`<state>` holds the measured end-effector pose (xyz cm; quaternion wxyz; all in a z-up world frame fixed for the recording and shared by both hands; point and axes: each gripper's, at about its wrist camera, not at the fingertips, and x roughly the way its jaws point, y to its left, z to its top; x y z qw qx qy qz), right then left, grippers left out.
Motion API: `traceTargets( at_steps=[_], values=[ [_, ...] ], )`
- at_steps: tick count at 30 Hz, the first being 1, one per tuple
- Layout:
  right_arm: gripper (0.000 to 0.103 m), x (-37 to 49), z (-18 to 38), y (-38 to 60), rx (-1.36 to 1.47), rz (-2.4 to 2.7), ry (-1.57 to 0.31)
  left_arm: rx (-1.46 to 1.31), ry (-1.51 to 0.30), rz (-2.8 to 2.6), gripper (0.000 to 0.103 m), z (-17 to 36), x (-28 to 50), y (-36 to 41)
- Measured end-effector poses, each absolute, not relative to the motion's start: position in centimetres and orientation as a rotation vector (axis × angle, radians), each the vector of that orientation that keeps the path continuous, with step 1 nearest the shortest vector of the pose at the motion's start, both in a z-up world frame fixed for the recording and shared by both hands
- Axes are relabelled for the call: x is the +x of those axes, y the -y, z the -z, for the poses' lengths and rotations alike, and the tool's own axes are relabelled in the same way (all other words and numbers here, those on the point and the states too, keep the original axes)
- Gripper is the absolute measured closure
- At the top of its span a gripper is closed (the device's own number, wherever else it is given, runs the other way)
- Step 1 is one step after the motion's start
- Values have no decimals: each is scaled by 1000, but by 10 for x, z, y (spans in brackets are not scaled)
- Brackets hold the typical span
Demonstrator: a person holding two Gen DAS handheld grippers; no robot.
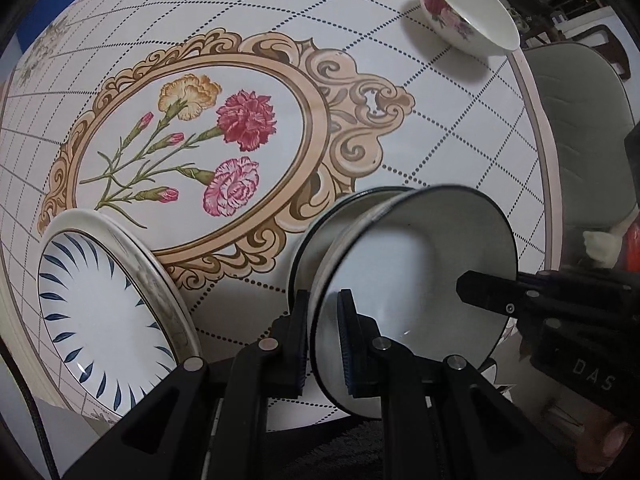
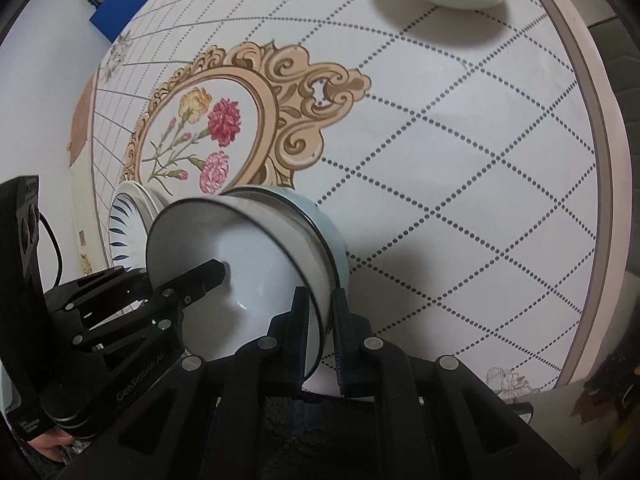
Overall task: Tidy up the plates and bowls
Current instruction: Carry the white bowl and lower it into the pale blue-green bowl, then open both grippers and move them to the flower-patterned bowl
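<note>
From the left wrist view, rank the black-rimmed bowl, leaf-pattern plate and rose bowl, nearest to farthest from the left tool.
1. Black-rimmed bowl, rim between the left tool fingers.
2. Leaf-pattern plate, to its left.
3. Rose bowl, far right table edge.

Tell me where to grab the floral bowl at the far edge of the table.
Grip the floral bowl by its thin rim, one finger inside and one outside, coming from above on the near side. It sits upright and open, apart from other dishes. Both claws are shut on the white bowl now, so one must let go first.
</note>
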<state>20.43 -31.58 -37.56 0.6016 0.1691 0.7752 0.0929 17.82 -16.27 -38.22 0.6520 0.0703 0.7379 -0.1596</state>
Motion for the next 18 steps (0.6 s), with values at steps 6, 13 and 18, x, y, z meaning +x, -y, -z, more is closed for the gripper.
traceTargets(
  at_steps=[6, 13, 18],
  values=[
    [90, 205, 380, 315, 391, -210, -1815, 158, -1692, 357, 92, 387, 179, 168],
    [90, 207, 381, 313, 391, -191, -1839, 137, -1703, 357, 91, 385, 186, 164],
    [90, 206, 379, 314, 400, -189, -1854, 112, -1725, 340, 90, 380, 190, 155]
  ],
)
